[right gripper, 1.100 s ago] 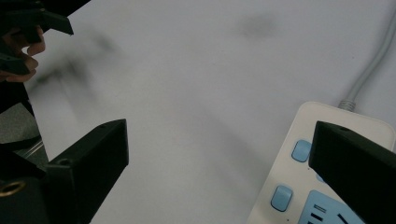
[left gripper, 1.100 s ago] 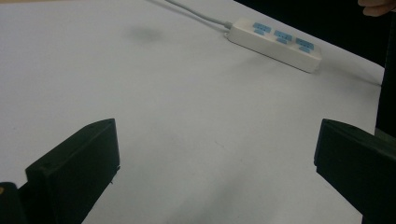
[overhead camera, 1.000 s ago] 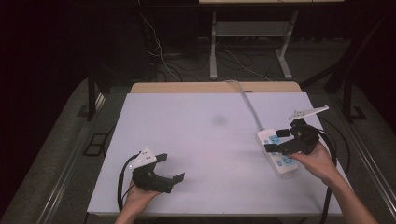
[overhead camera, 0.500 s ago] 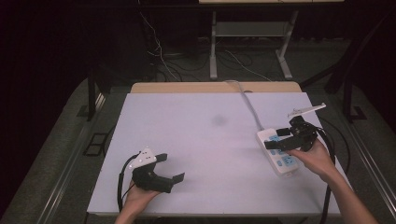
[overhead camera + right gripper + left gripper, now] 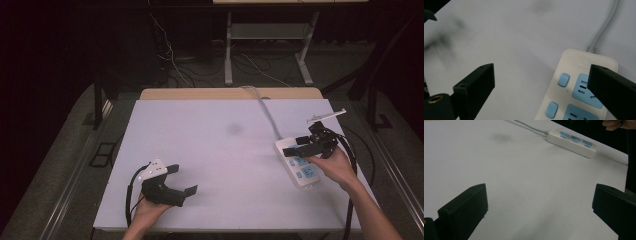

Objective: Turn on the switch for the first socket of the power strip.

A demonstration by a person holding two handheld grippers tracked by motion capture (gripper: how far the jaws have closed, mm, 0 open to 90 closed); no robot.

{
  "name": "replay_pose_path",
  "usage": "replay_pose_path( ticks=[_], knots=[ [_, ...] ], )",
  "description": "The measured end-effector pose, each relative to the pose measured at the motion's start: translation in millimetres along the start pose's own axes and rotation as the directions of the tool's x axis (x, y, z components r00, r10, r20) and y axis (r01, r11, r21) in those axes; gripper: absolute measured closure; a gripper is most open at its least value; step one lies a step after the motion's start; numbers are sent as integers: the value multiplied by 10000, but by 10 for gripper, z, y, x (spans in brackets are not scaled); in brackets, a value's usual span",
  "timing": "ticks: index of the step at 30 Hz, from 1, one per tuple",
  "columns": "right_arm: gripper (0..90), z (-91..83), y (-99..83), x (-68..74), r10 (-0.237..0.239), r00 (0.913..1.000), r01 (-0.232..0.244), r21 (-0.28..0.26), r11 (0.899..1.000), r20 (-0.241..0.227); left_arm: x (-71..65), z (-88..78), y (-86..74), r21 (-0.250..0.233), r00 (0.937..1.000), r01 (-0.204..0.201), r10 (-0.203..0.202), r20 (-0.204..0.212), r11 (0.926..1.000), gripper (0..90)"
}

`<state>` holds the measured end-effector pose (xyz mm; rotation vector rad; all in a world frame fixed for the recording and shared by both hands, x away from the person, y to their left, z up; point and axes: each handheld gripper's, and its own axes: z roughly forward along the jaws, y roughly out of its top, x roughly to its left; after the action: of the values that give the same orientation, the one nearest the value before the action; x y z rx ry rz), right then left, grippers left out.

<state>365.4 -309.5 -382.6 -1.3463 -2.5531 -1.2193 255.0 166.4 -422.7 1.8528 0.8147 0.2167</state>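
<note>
Right gripper (image 5: pixel 305 145) (jaws apart) hovers over the power strip (image 5: pixel 299 165), seemingly not touching.

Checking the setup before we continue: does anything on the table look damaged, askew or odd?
Nothing looks damaged. The power strip lies flat but slanted to the table's edges, and a faint dark smudge marks the white surface near the middle.

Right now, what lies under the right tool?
The white power strip on the table lies under the open right tool; blue sockets show, and the hand covers part of one edge.
</note>
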Motion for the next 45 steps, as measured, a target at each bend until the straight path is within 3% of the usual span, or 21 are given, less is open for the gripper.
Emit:
replay_pose_path(
  ticks=[2,8,16,22,30,39,45],
  knots=[
    [167,6,0,-19,-11,10000,12,-19,10000,27,2,0,-1,-3,10000,11,-11,4,10000,0],
    [243,45,4,-65,134,9996,-136,50,9999,261,8,2,-5,23,10000,5,-5,0,10000,0],
    [479,73,19,-82,-51,9989,53,-37,10000,464,22,3,-9,36,10000,31,-31,-29,10000,0],
    [658,111,24,-109,-84,9993,81,75,9999,359,34,1,-11,36,10000,47,-46,-65,10000,0],
    [894,165,30,-122,-350,9993,352,243,9991,-113,44,3,-13,56,10000,37,-37,-72,10000,0],
    [896,240,31,-163,-304,9995,304,521,9982,-14,45,10,-13,70,10000,34,-34,-58,10000,0],
    [895,288,30,-193,-314,9990,290,763,9967,313,49,10,-14,84,10000,36,-36,-54,10000,0]
  ],
)
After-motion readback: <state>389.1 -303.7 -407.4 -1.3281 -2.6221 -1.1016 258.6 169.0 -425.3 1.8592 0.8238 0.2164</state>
